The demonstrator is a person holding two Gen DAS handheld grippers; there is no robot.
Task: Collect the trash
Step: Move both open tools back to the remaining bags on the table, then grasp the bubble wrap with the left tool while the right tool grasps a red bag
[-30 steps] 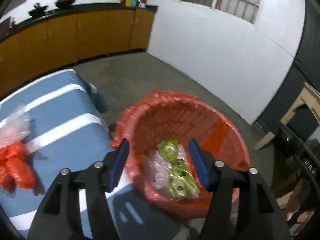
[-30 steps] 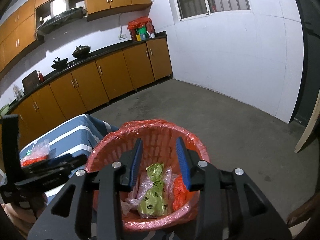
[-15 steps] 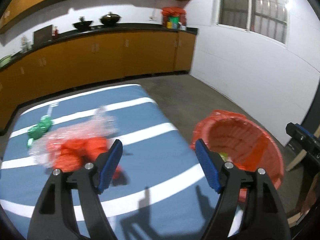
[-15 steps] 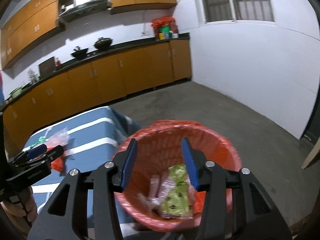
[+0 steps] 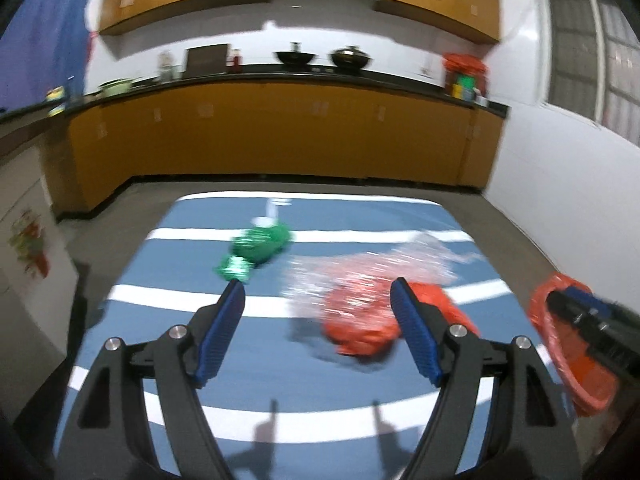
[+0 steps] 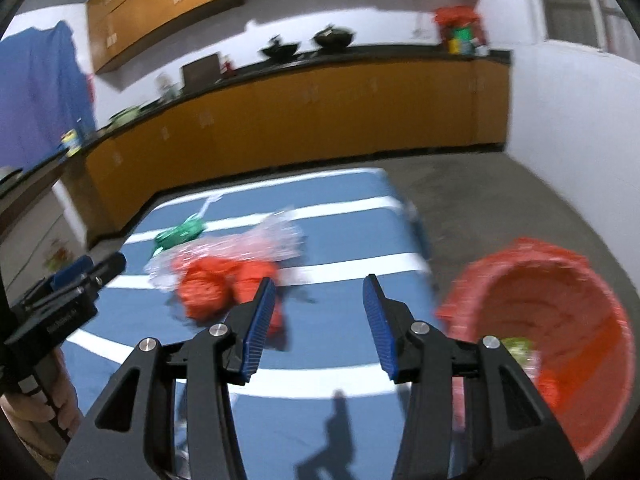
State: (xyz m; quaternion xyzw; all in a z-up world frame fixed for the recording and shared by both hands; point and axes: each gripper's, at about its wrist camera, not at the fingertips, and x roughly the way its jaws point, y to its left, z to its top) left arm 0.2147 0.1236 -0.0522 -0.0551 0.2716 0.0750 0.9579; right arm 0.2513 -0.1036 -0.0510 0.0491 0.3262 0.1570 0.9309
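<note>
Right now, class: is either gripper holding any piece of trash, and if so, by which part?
Nothing is held. The left gripper and right gripper both stand open and empty above the striped table.

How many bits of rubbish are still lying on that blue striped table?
3, as far as the blur allows: a green wrapper toward the far side, a clear crinkly plastic bag mid-table, and an orange bag right beside it, nearer the grippers. More could hide under the pile.

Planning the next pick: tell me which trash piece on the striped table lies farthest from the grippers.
The green wrapper; it lies beyond the orange bag and clear plastic, toward the table's far edge.
</note>
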